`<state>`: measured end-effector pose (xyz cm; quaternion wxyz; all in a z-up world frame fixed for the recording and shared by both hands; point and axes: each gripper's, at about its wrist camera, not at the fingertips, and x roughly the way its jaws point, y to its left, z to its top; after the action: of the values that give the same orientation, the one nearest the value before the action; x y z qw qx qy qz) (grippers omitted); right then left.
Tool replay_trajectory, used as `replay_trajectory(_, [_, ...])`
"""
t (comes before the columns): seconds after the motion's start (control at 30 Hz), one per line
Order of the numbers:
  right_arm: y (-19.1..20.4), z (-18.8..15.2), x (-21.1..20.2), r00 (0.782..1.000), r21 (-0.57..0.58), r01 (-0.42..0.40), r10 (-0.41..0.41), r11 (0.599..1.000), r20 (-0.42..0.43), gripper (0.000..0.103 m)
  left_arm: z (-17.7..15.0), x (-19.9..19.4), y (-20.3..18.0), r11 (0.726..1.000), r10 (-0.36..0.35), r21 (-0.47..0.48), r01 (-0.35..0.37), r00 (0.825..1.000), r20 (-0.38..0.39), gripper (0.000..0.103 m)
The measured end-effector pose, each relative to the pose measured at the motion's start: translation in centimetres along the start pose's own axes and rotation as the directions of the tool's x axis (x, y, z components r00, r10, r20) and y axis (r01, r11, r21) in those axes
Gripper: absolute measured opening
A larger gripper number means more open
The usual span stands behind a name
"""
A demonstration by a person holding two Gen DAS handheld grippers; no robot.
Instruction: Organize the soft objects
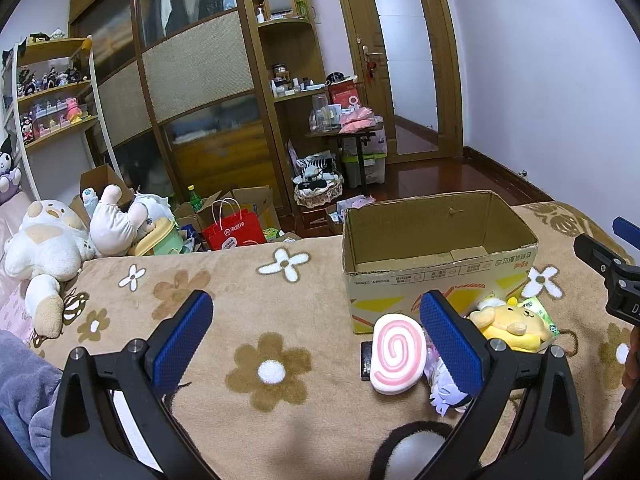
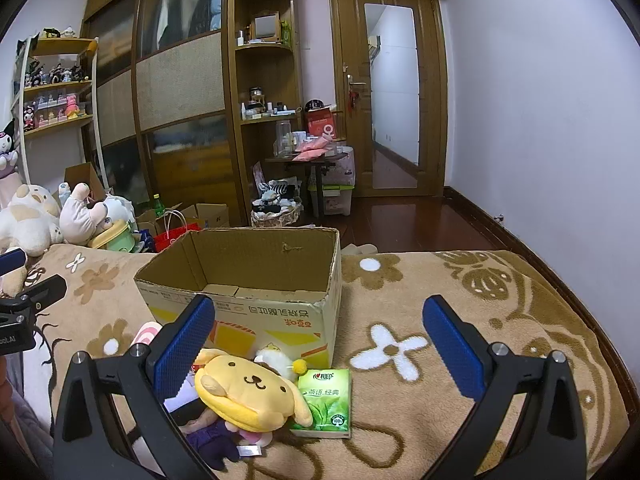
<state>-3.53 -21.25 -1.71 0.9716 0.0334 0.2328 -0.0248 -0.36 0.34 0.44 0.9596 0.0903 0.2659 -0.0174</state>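
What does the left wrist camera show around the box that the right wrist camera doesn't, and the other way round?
Only the left wrist view shows the whole pink swirl cushion, lying by the box's front corner; the right view catches just its edge. Only the right wrist view shows the green tissue pack in full, beside the yellow dog plush, and a purple doll under that plush. Both show the open cardboard box on the flowered blanket.

Yellow plush dog [image 2: 250, 394], pink-swirl white cushion [image 1: 397, 354], brown flowered blanket [image 1: 256, 312].
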Motion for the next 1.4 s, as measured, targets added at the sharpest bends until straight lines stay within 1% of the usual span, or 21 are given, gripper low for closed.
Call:
replay_trajectory(1.17, [0.19, -0.24, -0.02, 1.0, -0.001, -0.001, 0.001, 1.0, 0.001, 0.103, 0.01, 0.0, -0.07, 1.0, 0.002, 0.002, -0.002, 1.0, -0.001, 0.102])
replay_trajectory(1.3, [0.19, -0.2, 0.0, 1.0, -0.002, -0.001, 0.001, 1.0, 0.0, 0.103, 0.0, 0.17, -0.03, 1.0, -0.004, 0.004, 0.004, 1.0, -0.009, 0.102])
replay_trajectory(1.33, [0.25, -0.26, -0.04, 1.0, -0.003, -0.001, 0.001, 1.0, 0.0, 0.103, -0.31, 0.48, 0.6, 1.0, -0.004, 0.001, 0.004, 1.0, -0.016, 0.102])
replay_trajectory(1.4, [0.18, -0.2, 0.0, 1.0, -0.003, -0.002, 0.002, 1.0, 0.0, 0.103, -0.39, 0.62, 0.7, 1.0, -0.003, 0.001, 0.003, 1.0, -0.021, 0.102])
